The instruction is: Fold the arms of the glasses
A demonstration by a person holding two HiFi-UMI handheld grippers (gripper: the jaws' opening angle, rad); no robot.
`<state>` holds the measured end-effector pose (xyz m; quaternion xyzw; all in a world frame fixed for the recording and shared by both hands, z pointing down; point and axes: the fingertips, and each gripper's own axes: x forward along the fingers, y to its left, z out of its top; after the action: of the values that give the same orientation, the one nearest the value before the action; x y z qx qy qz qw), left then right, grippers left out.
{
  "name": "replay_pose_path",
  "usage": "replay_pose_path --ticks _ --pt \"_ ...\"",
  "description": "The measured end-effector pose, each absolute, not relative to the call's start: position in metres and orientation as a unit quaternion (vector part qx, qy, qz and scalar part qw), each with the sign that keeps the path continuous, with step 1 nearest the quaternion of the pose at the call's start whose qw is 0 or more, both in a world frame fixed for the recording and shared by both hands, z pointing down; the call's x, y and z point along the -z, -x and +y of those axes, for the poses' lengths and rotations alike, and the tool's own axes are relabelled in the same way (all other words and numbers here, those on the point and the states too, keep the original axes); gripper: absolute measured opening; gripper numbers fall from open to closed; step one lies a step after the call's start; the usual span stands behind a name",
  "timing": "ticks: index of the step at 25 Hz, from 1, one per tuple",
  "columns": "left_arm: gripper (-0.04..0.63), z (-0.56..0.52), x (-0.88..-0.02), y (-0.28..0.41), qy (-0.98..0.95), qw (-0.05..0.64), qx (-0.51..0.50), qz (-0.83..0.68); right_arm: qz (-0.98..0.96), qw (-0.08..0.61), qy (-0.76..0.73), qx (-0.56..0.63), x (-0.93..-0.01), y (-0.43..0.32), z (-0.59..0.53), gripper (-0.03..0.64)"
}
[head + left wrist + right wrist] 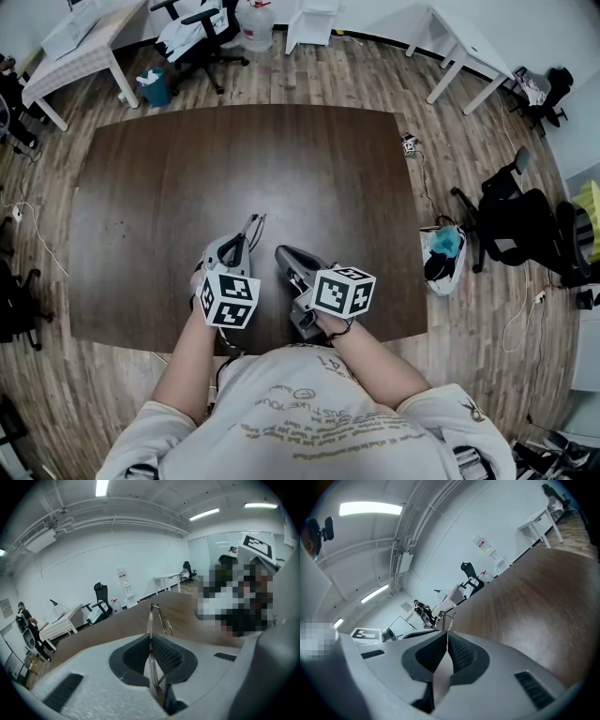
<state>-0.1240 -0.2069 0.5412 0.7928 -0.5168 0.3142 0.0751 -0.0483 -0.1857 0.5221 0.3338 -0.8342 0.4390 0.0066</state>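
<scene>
Pinching the glasses [254, 223] edge-on between the pressed pads of the left gripper [244, 236], just above the near middle of the table [281, 159], thin wire frame poking out past the tips toward the far side. Same grip plain in the left gripper view: glasses [152, 617] clamped upright in the left gripper [151, 649]. Right gripper [280, 252] just to the right, jaws pressed together on nothing, seemingly apart from the frame; seen from the right gripper [447, 644], glasses [444, 617] just beyond the tips. Judged best for the fold: hold the left pinch firm, bring the closed right tip against the outside of one arm near its free end, sweep it slowly inward behind the lenses, then treat the other arm likewise. Likely risks: wire slipping or twisting in the pads, or bending from a push too close to a hinge. Not readable whether either arm is folded: too thin. Nothing standing between the two grippers. Farther off, well apart: chair [202, 33], jug [255, 21] and bin [155, 86] beyond the far edge, bag [442, 251] on the floor at right.
</scene>
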Motion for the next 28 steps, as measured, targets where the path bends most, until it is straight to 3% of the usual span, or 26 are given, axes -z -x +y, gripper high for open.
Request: replay_pose_path --ticks 8,15,28 --pt "0.029 -0.23 -0.585 0.182 -0.726 0.023 -0.408 -0.553 -0.843 0.039 -0.348 -0.409 -0.524 0.049 -0.181 0.015" --pt "0.031 -0.24 -0.634 0.198 -0.679 -0.071 -0.506 -0.527 -0.836 0.044 -0.359 -0.412 -0.525 0.042 -0.181 0.015" --pt "0.031 -0.233 -0.686 0.2 -0.657 -0.072 -0.571 -0.487 -0.821 0.05 -0.381 -0.422 -0.534 0.024 -0.176 0.015"
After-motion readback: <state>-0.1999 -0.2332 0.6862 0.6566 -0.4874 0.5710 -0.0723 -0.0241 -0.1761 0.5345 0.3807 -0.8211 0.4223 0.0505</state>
